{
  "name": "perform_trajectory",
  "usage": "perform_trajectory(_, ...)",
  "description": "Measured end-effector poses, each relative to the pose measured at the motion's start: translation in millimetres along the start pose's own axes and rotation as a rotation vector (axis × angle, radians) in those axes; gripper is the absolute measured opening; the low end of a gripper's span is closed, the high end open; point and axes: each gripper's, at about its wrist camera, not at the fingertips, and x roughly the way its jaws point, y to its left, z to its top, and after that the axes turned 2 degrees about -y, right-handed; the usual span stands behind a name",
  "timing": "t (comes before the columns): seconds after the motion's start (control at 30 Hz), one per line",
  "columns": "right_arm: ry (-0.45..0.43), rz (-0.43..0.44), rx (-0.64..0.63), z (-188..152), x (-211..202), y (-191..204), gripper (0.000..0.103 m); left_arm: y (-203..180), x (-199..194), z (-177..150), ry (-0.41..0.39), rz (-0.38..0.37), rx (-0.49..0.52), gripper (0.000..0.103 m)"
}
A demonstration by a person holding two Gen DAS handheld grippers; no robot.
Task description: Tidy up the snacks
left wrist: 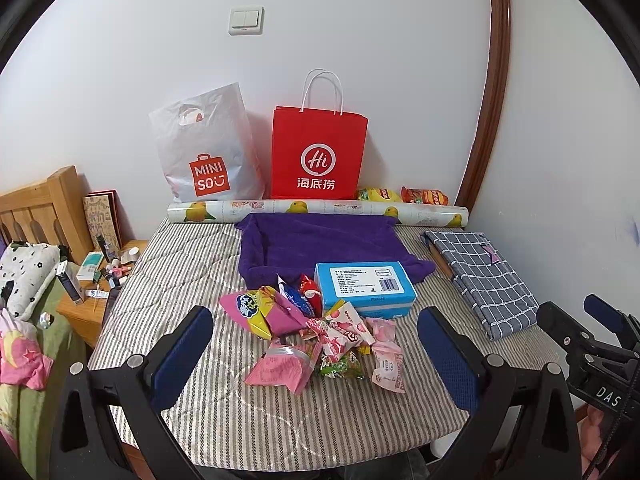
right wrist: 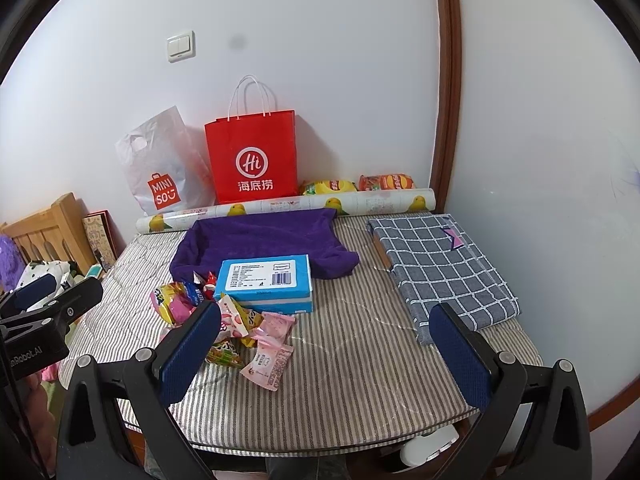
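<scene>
Lying in a heap near the front middle of the desk [left wrist: 192,264]: snack packets [left wrist: 316,336]. Sitting just behind the heap, touching it and overlapping the front edge of a towel [left wrist: 312,244]: a box [left wrist: 364,288]. Lying to the right, apart from the box: a folded cloth [left wrist: 480,280]. Stretching across the back edge, behind the towel: a paper roll [left wrist: 320,210]. Standing behind the roll against the wall: a plastic bag [left wrist: 204,148] on the left, a paper bag [left wrist: 318,152] beside it on the right. Lying right of the paper bag, behind the roll: two chip bags [left wrist: 404,195]. Standing left of the desk: a nightstand [left wrist: 80,312] and a headboard [left wrist: 40,208].
</scene>
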Motion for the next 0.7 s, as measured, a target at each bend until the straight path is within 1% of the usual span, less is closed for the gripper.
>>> perform_trajectory(0.7, -0.011, 0.011, -0.004, -2.0, -6.4, 4.9, 0.103, 0.2, 0.4, -2.4, -0.001, -0.001, 0.000, 0.103)
